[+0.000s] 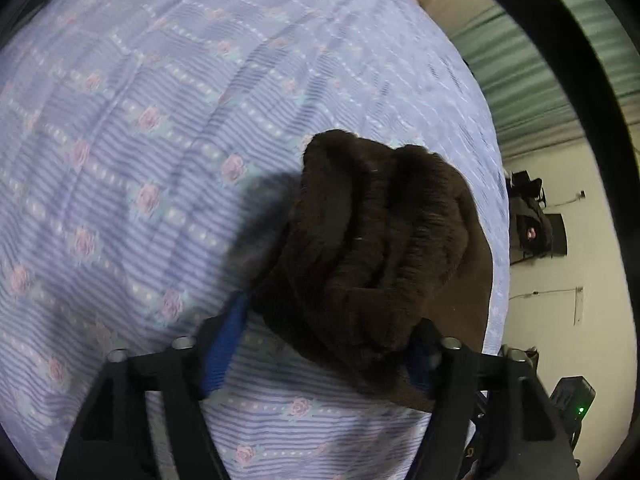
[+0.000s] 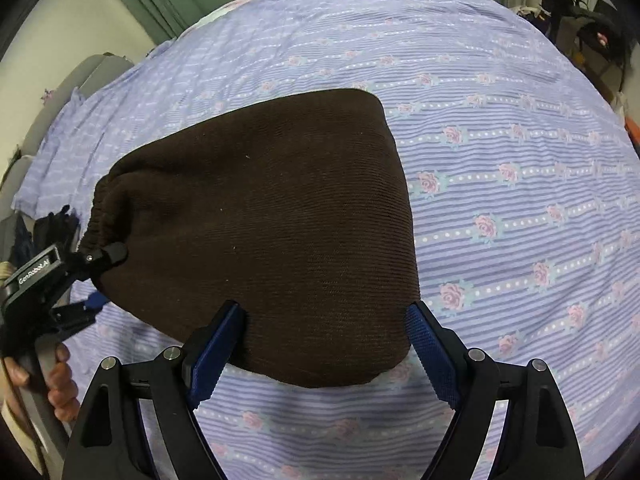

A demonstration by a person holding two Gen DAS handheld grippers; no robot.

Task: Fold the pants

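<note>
The dark brown pants (image 2: pixel 264 220) lie folded into a compact block on the lilac floral bedsheet (image 2: pixel 520 160). In the left wrist view their bunched elastic waistband (image 1: pixel 372 240) fills the space between my left gripper's (image 1: pixel 332 320) blue pads, which stand wide apart around it. From the right wrist view the left gripper (image 2: pixel 104 276) is at the waistband on the left. My right gripper (image 2: pixel 324 324) is open, its blue pads (image 2: pixel 430 354) straddling the near edge of the folded pants.
The bed's edge runs along the right in the left wrist view, with floor, a dark bag (image 1: pixel 532 220) and green curtains (image 1: pixel 540 80) beyond. A grey headboard (image 2: pixel 60 92) lies at left in the right wrist view. Clutter (image 2: pixel 588 28) sits at the far right.
</note>
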